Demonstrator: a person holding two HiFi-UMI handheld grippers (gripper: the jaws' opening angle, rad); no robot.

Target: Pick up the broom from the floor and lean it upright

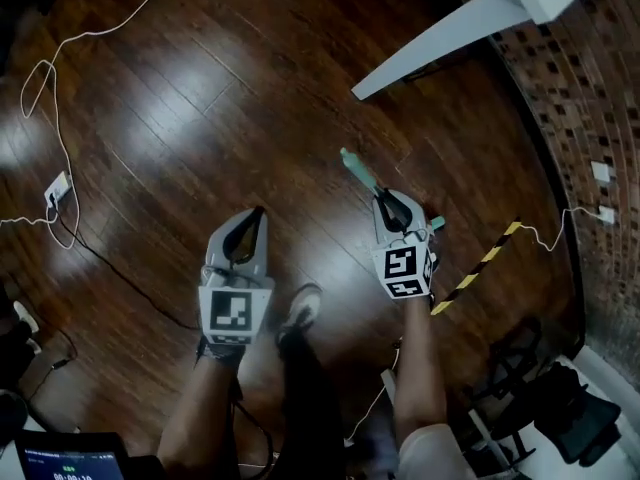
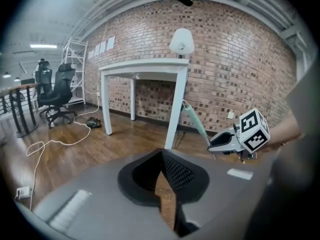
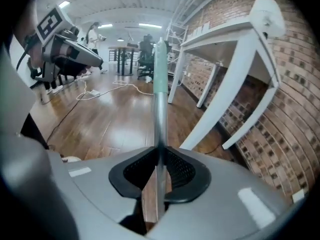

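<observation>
My right gripper (image 1: pixel 384 196) is shut on the broom's handle (image 1: pixel 358 171), a silver pole with a pale green end. In the right gripper view the pole (image 3: pixel 160 104) runs straight up out of the closed jaws (image 3: pixel 160 156), its green end uppermost. The brush end is hidden. The left gripper view shows the green end (image 2: pixel 193 118) slanting up from the right gripper (image 2: pixel 214 146), in front of the white table leg. My left gripper (image 1: pixel 257 214) hangs to the left of it over the wood floor, fingertips together (image 2: pixel 162 156) and nothing in them.
A white table (image 1: pixel 450 28) stands against the brick wall (image 1: pixel 590 98), just beyond the broom. White cables (image 1: pixel 60 118) and a plug block (image 1: pixel 58 190) lie at the left. A yellow-black striped bar (image 1: pixel 482 263) lies at the right. Office chairs (image 2: pixel 57 91) stand farther off.
</observation>
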